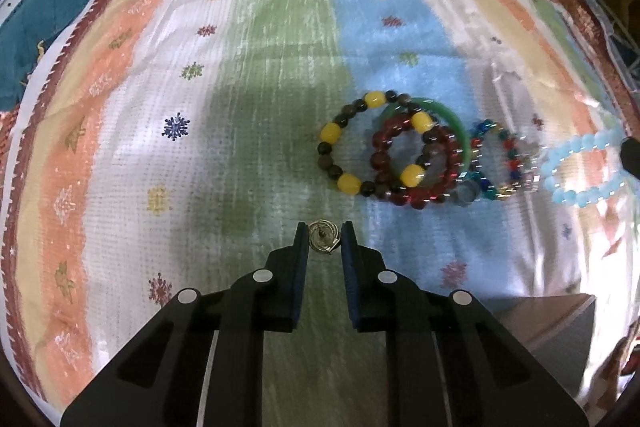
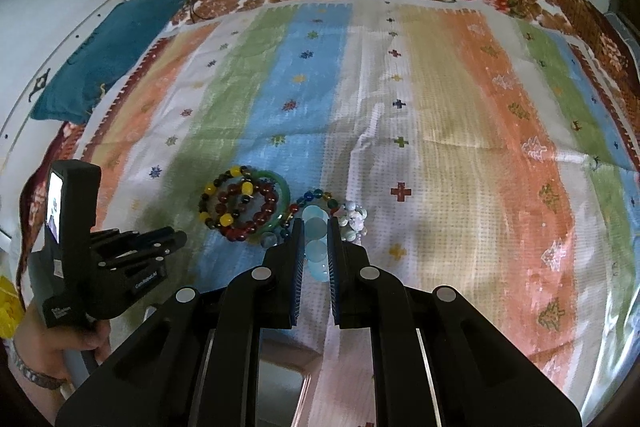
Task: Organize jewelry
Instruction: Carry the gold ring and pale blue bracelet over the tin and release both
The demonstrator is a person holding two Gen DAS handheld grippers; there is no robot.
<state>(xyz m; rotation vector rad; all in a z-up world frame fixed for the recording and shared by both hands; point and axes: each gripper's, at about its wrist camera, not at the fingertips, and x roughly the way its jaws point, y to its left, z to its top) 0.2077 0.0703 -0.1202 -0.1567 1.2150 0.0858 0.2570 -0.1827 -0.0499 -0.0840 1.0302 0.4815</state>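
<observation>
The left gripper [image 1: 325, 241] points steeply down at the cloth, and its two black fingers [image 1: 301, 247] are closed in on a small coiled ring of silvery metal wire [image 1: 325, 240], whose edges meet both pads. No earlier view is at hand, so nothing more can be said of the grip than that contact.

Ahead of those fingers and to their right lies a cluster of bracelets on the striped, patterned plastic table cover [image 1: 168, 67]. Nearest is a bracelet of dark brown and yellow beads [image 1: 335, 163]; overlapping it on its right are a bracelet of dark red glassy beads [image 1: 416, 163] and a smooth green bangle [image 1: 460, 135]. Just beyond those sits a bracelet of mixed blue, red and clear beads [image 1: 498, 163].

The right gripper [image 2: 316, 247] is clamped tight on a bracelet of pale blue translucent beads [image 2: 315, 227], several beads showing in the narrow gap between its fingers. Just right of its fingertips lies a cluster of whitish, pale green beads [image 2: 354, 219]. To the left a person's hand [image 2: 48, 343] holds the other gripper's handle. A teal cushion [image 2: 100, 55] lies at the far left edge.
</observation>
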